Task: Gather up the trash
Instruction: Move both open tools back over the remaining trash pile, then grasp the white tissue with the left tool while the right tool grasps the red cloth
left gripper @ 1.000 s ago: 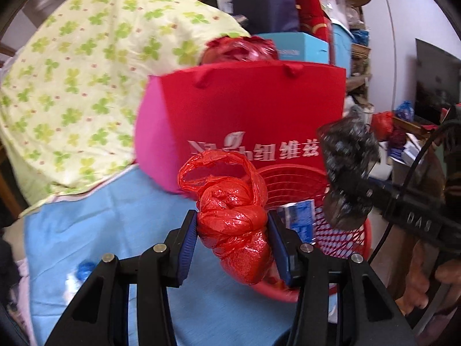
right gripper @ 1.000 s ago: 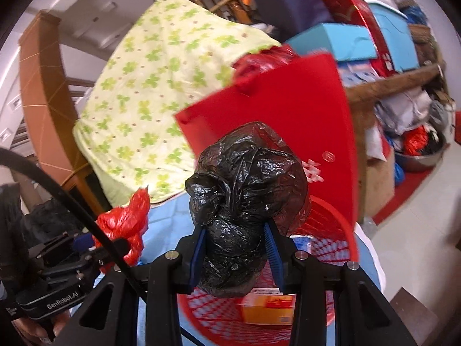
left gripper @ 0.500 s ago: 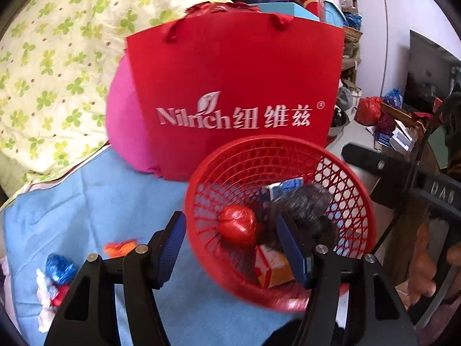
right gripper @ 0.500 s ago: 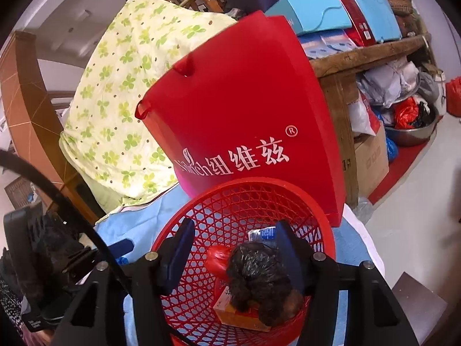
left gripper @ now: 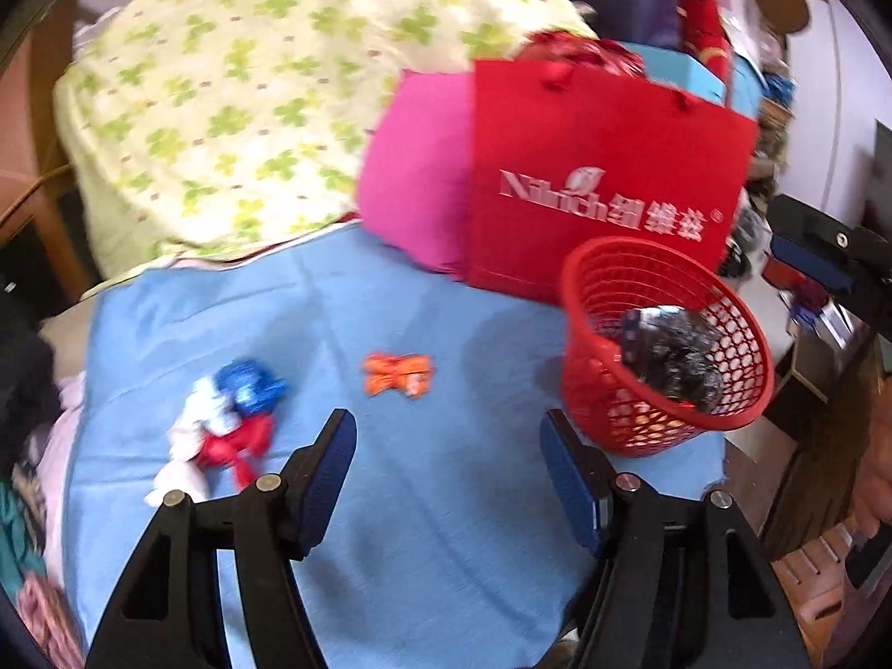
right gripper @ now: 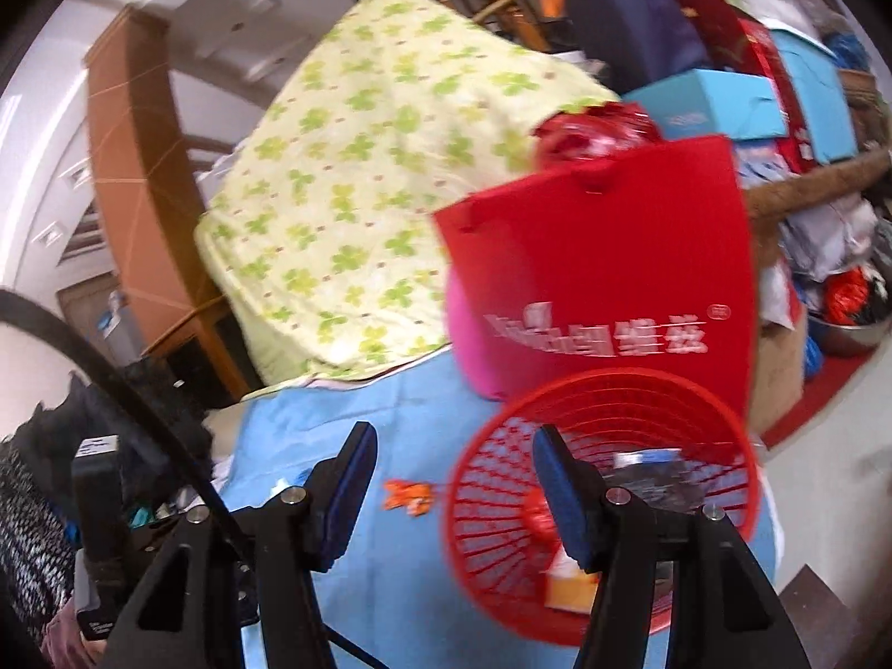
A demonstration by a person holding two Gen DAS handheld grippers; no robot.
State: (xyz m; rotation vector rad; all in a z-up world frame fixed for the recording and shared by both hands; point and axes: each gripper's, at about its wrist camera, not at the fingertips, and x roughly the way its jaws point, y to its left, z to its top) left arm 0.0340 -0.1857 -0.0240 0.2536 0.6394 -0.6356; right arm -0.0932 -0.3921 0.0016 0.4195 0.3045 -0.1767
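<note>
Orange wrapper [left gripper: 397, 373] on blue cloth [left gripper: 446, 529], beyond the left gripper's [left gripper: 447, 460] empty, opening fingers [left gripper: 329, 463].

Soft, even daylight fills both views, with no hard shadows or glare. Motion blur smears the red bag [right gripper: 602, 279], the basket [right gripper: 602, 502] and the clover-print quilt [left gripper: 251, 95]. Fisheye bending curves straight lines near the edges, and the corners go black.

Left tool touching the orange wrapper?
Apart. In the left wrist view the left tool stands empty, jaws opening, and bare blue cloth separates its fingers from the orange wrapper lying farther ahead.
</note>
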